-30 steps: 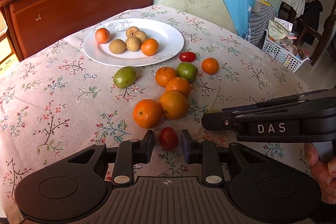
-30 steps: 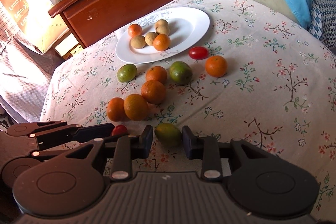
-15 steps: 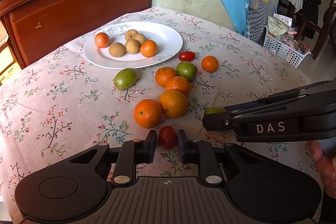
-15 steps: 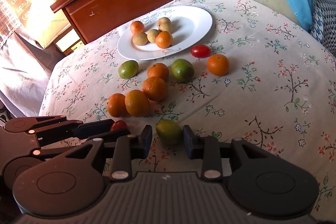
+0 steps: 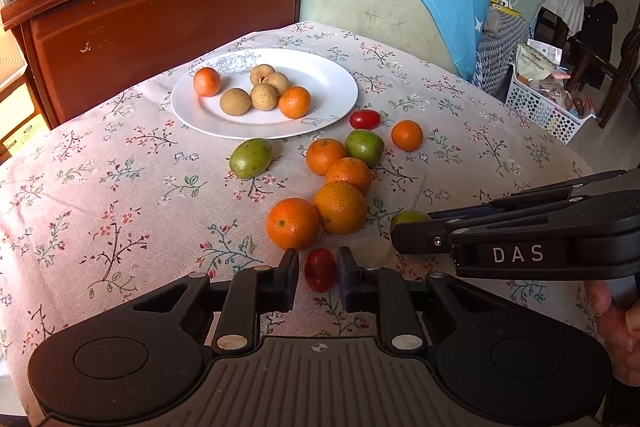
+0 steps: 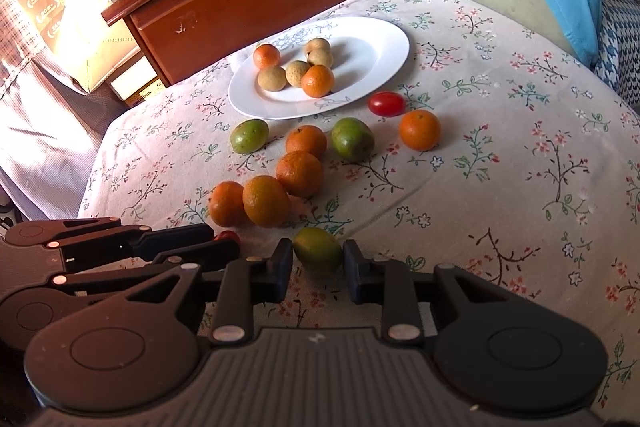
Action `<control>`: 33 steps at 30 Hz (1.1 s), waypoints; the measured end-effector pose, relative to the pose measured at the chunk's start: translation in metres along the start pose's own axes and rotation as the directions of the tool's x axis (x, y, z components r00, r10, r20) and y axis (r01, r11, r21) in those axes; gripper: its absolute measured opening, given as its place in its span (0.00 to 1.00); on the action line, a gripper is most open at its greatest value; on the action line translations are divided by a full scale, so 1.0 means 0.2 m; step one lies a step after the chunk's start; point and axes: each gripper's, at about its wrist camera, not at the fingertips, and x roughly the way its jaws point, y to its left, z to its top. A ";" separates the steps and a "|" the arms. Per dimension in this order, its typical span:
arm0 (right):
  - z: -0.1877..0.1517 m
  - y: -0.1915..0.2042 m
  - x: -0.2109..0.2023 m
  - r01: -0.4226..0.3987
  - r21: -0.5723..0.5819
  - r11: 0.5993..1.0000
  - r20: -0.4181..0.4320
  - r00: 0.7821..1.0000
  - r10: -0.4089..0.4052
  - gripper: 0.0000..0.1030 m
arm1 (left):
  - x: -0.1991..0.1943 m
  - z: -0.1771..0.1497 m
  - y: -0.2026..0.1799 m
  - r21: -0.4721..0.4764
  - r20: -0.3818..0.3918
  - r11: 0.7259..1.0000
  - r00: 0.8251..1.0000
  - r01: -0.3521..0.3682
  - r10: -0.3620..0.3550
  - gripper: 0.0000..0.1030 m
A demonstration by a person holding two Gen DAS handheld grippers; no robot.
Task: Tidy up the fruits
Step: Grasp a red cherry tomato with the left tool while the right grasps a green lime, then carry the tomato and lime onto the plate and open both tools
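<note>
While most fruit lies off the plate (image 5: 340, 83): early stage.
On plate: six fruits.
Left gripper (image 5: 318, 269): fingers closed on tomato (image 5: 320, 269).
Right gripper (image 6: 318, 257): fingers closed on green fruit (image 6: 318, 249).

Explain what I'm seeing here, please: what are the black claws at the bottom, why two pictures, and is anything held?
There is no robot here: a person holds a two-finger gripper in each hand, with a camera on each looking along its fingers. One picture is from the left gripper, the other from the right gripper. On the flowered tablecloth stands a white plate holding two small oranges and four tan fruits; more oranges, two green fruits and a red tomato lie loose nearby. The left gripper is shut on a small red tomato, the right on a green fruit. Both fruits seem to rest on the cloth.
</note>
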 end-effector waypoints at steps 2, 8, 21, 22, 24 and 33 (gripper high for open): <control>0.01 0.00 -0.01 -0.006 0.000 1.000 0.011 1.000 0.006 0.26 | -0.01 0.01 0.01 -0.017 0.004 1.000 1.000 0.007 -0.007 0.18; 0.05 0.02 -0.06 -0.017 0.004 1.000 0.052 0.999 0.016 0.26 | -0.05 0.07 0.04 -0.069 0.020 0.997 1.000 0.024 -0.023 0.18; 0.33 0.01 -0.19 -0.031 -0.015 0.999 0.176 0.984 0.033 0.26 | -0.09 0.33 0.14 -0.109 0.069 0.993 0.997 0.038 -0.030 0.18; 0.35 0.00 -0.19 -0.034 -0.016 0.999 0.183 0.982 0.036 0.26 | -0.09 0.37 0.15 -0.099 0.078 0.995 0.997 0.032 -0.024 0.18; 0.40 0.00 -0.19 -0.030 -0.022 0.999 0.191 0.981 0.034 0.26 | -0.08 0.43 0.16 -0.085 0.092 0.996 0.996 0.029 -0.021 0.18; 0.58 -0.08 -0.09 -0.025 -0.024 0.999 0.215 0.976 0.030 0.26 | 0.03 0.63 0.27 -0.045 0.101 0.999 0.995 0.010 -0.006 0.18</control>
